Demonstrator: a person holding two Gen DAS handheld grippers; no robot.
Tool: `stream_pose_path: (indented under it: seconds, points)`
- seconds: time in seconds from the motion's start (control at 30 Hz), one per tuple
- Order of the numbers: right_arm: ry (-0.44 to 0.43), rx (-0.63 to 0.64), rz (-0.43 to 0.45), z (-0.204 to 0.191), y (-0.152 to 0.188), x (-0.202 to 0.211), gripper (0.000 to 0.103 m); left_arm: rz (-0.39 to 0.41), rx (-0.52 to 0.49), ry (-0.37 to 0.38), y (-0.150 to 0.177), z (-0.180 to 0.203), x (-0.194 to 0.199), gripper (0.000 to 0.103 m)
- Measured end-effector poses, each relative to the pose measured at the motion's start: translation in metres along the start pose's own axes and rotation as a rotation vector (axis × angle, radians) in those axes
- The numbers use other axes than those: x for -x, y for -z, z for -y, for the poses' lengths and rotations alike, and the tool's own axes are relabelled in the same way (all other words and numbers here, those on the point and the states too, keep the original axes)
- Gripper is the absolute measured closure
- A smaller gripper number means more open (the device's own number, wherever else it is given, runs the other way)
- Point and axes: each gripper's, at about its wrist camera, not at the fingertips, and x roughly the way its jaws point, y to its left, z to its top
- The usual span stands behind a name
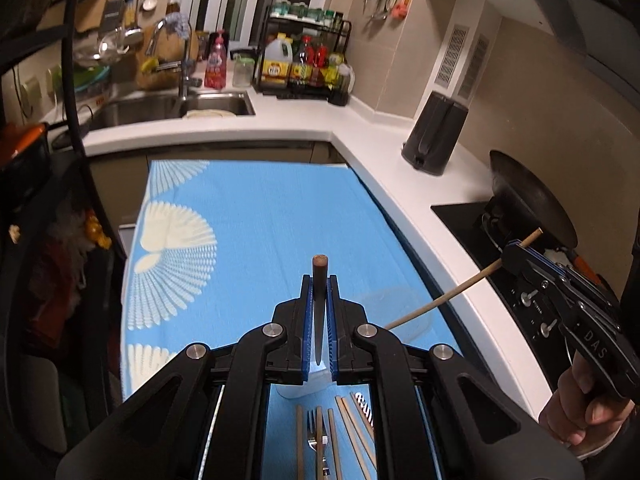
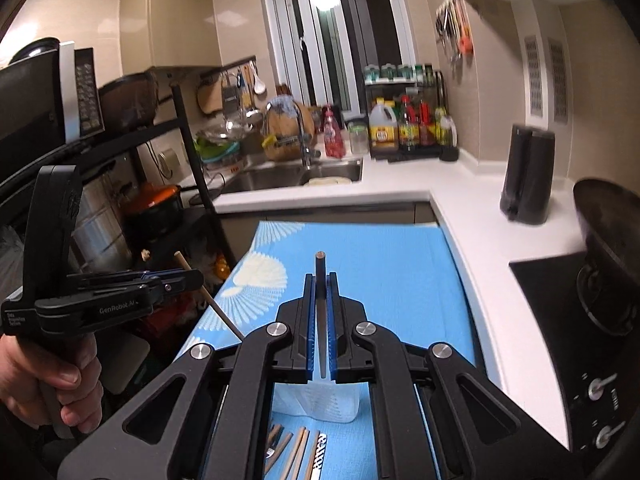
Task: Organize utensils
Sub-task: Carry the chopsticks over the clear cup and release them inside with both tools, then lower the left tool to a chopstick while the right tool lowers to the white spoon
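Observation:
In the left wrist view my left gripper [image 1: 319,278] is shut on a dark chopstick [image 1: 319,261] that points away over the blue mat [image 1: 260,220]. To the right, my right gripper [image 1: 510,252] is shut on a pale wooden chopstick [image 1: 440,300] slanting down to the left. The right wrist view shows the right gripper [image 2: 320,278] clamping its chopstick [image 2: 320,258]. There the left gripper [image 2: 196,278] holds its chopstick [image 2: 222,312] at the left. A clear container [image 2: 316,400] stands on the mat below the jaws. Several loose chopsticks [image 1: 332,440] and a fork [image 1: 316,432] lie nearer.
A white counter [image 1: 360,128] wraps the mat's far and right sides, with a sink [image 1: 172,110], a condiment rack [image 1: 308,64] and a black appliance [image 1: 436,136]. A wok [image 1: 532,200] sits on the stove at right. A black shelf with an orange pot [image 2: 156,204] stands left.

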Motion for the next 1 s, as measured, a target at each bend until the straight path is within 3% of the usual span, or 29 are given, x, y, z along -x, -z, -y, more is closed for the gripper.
stream_pose_path:
  seconds: [0.2, 0.23, 0.27, 0.33, 0.43, 0.67, 1.0]
  points:
    - [-0.010, -0.040, -0.061, 0.009, 0.026, -0.019, 0.096, -0.009, -0.019, 0.024, 0.020, 0.002, -0.010, 0.094]
    - [-0.007, -0.045, -0.067, 0.011, 0.029, -0.020, 0.094, -0.008, -0.026, 0.021, 0.022, 0.003, -0.010, 0.086]
    - [-0.003, -0.053, -0.076, 0.013, 0.033, -0.021, 0.093, -0.003, -0.035, 0.012, 0.024, 0.003, -0.010, 0.068]
    - [-0.005, -0.075, -0.094, 0.017, 0.041, -0.025, 0.082, 0.015, -0.041, -0.007, 0.026, 0.003, -0.008, 0.051]
    - [0.001, -0.092, -0.110, 0.022, 0.048, -0.027, 0.077, 0.022, -0.024, -0.008, 0.024, -0.002, -0.007, 0.051]
    - [0.001, -0.104, -0.124, 0.023, 0.050, -0.024, 0.076, 0.030, 0.006, -0.029, 0.022, -0.008, -0.003, 0.048]
    - [0.039, -0.088, -0.066, 0.016, 0.067, 0.019, 0.076, 0.134, 0.008, -0.101, 0.044, -0.004, 0.048, 0.045]
